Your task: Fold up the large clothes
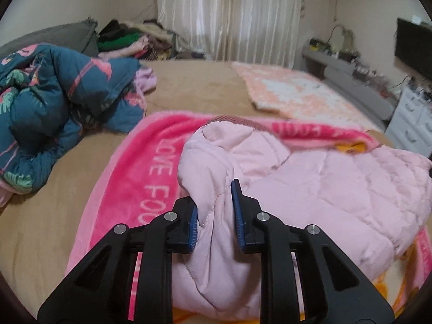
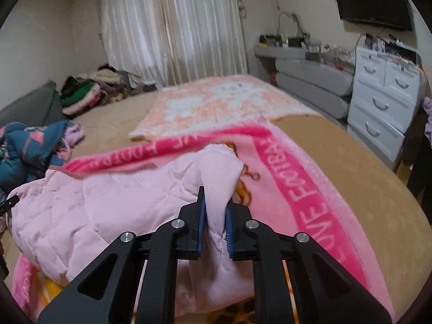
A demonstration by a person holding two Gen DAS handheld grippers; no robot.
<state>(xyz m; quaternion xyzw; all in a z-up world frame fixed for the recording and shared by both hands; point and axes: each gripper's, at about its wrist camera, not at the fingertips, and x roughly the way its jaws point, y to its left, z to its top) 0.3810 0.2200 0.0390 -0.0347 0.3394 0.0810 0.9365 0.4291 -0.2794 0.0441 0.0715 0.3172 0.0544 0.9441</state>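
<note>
A pale pink quilted jacket (image 1: 324, 183) lies bunched on a bright pink blanket (image 1: 151, 167) on the bed. My left gripper (image 1: 216, 208) is shut on a fold of the jacket's left side and holds it lifted. In the right wrist view the same jacket (image 2: 108, 205) spreads to the left over the pink blanket (image 2: 310, 189). My right gripper (image 2: 214, 216) is shut on a fold at the jacket's right end, which stands up between the blue pads.
A crumpled teal flamingo-print quilt (image 1: 54, 102) lies at the left on the tan bedspread (image 1: 197, 86). A peach and white blanket (image 2: 224, 100) lies farther back. Stacked clothes (image 1: 127, 40) sit by the curtain. White drawers (image 2: 383, 97) stand to the right of the bed.
</note>
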